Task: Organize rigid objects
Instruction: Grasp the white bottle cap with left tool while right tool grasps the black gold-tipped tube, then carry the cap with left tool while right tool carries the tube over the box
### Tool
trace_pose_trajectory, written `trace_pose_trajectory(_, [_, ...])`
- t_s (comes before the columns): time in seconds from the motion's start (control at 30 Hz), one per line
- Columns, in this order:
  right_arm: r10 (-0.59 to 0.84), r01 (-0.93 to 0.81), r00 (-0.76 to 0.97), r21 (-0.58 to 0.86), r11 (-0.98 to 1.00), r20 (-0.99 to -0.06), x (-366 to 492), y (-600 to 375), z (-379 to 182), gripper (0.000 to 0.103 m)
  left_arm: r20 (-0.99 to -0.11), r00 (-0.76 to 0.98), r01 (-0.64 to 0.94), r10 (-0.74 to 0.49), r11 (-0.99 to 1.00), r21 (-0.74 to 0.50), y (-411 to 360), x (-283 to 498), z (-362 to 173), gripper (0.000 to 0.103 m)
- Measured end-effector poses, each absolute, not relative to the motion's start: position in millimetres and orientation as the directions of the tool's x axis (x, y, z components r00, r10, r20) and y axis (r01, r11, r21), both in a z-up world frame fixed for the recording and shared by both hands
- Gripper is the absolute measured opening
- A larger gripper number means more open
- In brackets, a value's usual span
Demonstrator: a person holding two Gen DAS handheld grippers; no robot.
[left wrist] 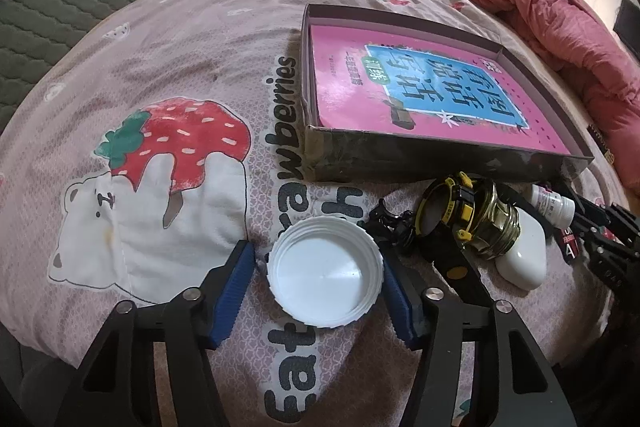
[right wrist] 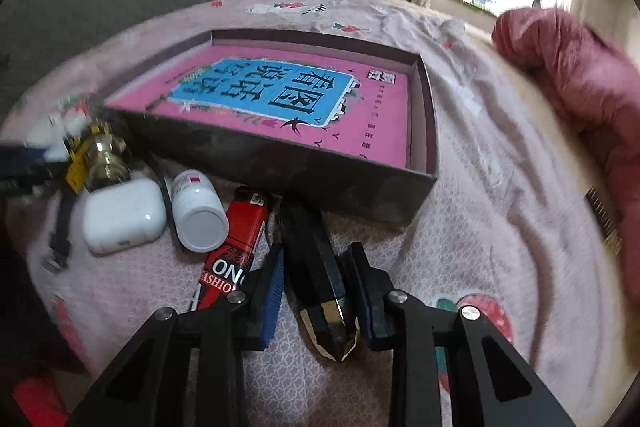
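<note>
A dark shallow box holding a pink book lies on the bed. In the left wrist view my left gripper is open around a white plastic lid lying on the sheet; the right pad touches its rim, the left pad stands a little apart. In the right wrist view my right gripper is open around a dark faceted crystal lying on the sheet, with gaps on both sides.
In front of the box lie a headlamp with a yellow-black strap, a brass fitting, a white earbud case, a white pill bottle and a red lighter. A red quilt is bunched at the right.
</note>
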State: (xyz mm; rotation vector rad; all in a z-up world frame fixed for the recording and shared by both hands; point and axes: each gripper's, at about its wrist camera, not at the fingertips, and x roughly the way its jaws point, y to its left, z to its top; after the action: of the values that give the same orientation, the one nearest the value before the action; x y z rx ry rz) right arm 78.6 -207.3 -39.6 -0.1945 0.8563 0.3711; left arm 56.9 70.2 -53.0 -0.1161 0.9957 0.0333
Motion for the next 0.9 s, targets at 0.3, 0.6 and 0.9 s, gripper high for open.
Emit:
trace_pose_trajectory(0.3, [0.363,-0.376,0.601,0.149,0.914,-0.712,71,-229,-19,0.025,-0.841,0.541,-0.067,-0.013,0.996,-0.059,65,52,-50,0.051])
trace_pose_trajectory(0.6, [0.421,-0.374,0.641,0.217,0.901,-0.642,65,-238,1,0.025,-0.819,0.573,-0.093,-0.037,0.990,-0.109,75,39,-31,0.051])
trace_pose_trajectory(0.9, [0.442,-0.336,0.674,0.287,0.897,-0.592,69,-249,12,0.025,-0.774,0.631,-0.097,-0.049,0.985,-0.141,78,33,-8,0.051])
